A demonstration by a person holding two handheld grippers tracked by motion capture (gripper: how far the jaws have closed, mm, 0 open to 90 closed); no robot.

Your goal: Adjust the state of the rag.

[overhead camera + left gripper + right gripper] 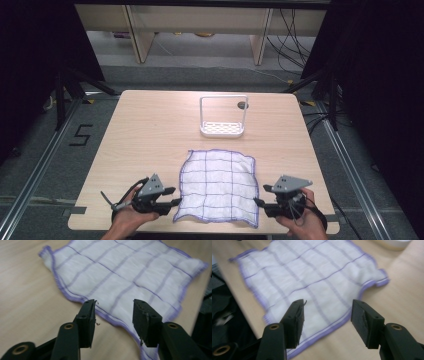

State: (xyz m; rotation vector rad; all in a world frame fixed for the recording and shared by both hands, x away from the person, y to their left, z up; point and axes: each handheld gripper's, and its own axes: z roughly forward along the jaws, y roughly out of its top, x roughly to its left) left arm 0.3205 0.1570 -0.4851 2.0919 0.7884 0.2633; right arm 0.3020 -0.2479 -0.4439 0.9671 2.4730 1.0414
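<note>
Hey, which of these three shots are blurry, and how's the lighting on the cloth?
High view: sharp and evenly lit, the cloth bright on the table, the surroundings dark. Left gripper view: the black fingers are crisp, the cloth's far edge soft. Right gripper view: the cloth is smeared, most along its left border.

blurred along the near hem of the cloth [312,287]; cut off above the cloth, a white rack [392,243].
</note>
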